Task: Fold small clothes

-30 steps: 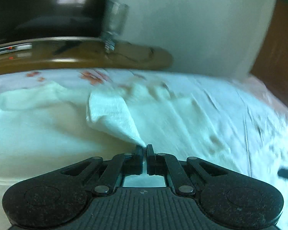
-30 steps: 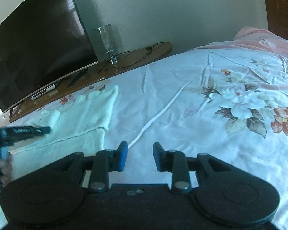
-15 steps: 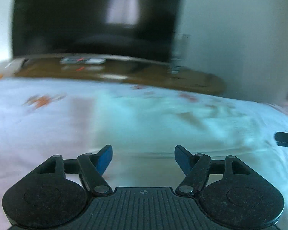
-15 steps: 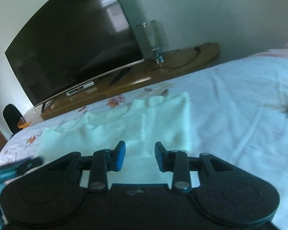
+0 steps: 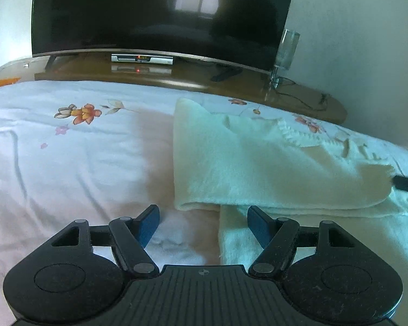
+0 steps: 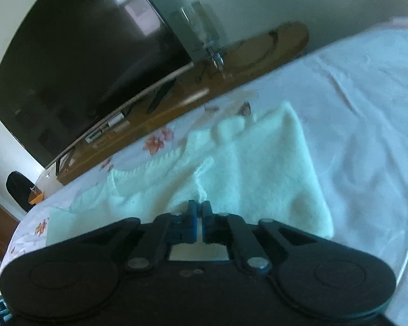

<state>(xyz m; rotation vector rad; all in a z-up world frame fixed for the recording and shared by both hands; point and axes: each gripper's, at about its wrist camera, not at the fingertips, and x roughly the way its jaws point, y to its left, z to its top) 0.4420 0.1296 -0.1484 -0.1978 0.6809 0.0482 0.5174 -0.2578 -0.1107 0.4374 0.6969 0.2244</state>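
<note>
A small pale cream knitted garment point(image 5: 258, 163) lies on the bed, its left side folded over onto its middle. My left gripper point(image 5: 203, 224) is open and empty, hovering just before the garment's near left corner. In the right wrist view the same garment point(image 6: 258, 168) lies spread ahead. My right gripper point(image 6: 200, 212) is shut on a pinch of the garment's near edge. The right gripper's tip point(image 5: 406, 183) shows at the right edge of the left wrist view, against the garment's right side.
The bed has a white floral sheet point(image 5: 76, 146). Behind it runs a wooden TV bench point(image 5: 176, 77) with a large dark TV point(image 5: 160, 11), a set-top box point(image 5: 142, 58), a glass lamp point(image 5: 285, 51) and cables.
My left gripper let go of the garment corner, opened, and swung left. My right gripper moved in over the garment and shut on its near edge.
</note>
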